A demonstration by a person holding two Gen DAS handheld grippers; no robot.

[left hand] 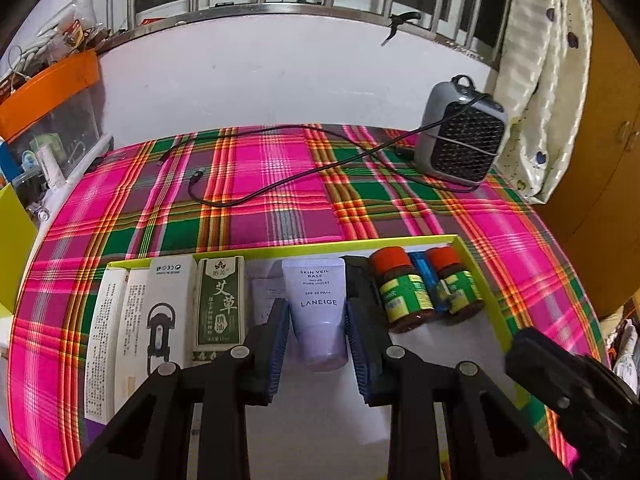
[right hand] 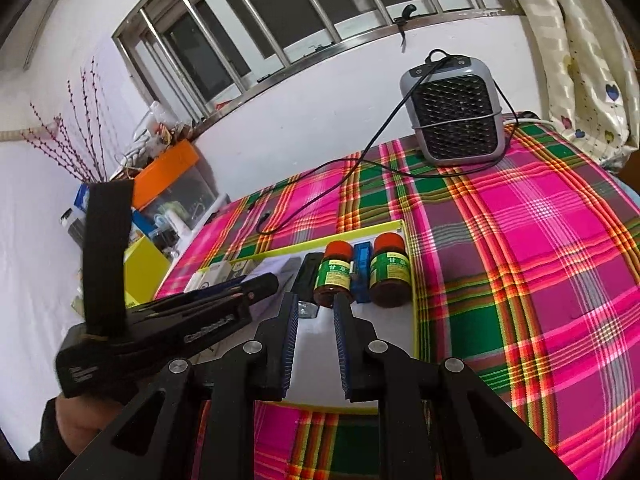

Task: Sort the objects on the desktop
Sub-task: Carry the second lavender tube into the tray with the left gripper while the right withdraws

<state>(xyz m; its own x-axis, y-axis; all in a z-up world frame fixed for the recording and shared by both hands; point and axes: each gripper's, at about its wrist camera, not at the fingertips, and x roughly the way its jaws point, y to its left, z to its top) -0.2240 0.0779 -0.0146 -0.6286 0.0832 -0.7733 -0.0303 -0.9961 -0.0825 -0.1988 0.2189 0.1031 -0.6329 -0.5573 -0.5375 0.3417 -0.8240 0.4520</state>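
Note:
A shallow tray with a yellow-green rim (left hand: 360, 242) (right hand: 320, 242) lies on the plaid tablecloth. It holds white boxes (left hand: 168, 312), a green box (left hand: 220, 304), a lavender LANEIGE tube (left hand: 320, 292), a black object (left hand: 358, 276) (right hand: 308, 280), and two red-capped brown bottles (left hand: 404, 292) (right hand: 390, 276) with a blue item (left hand: 426, 280) (right hand: 362, 268) between them. My left gripper (left hand: 318, 308) sits low in the tray, its pads against both sides of the tube. My right gripper (right hand: 316, 298) hovers over the tray's near right part, open, with nothing between its fingers.
A grey desk fan (left hand: 464, 140) (right hand: 456, 116) stands at the table's far right, its black cable (left hand: 280, 188) trailing across the cloth. An orange-lidded bin (left hand: 48, 96) and a yellow box (right hand: 144, 268) stand left of the table. A curtain (left hand: 540, 80) hangs at the right.

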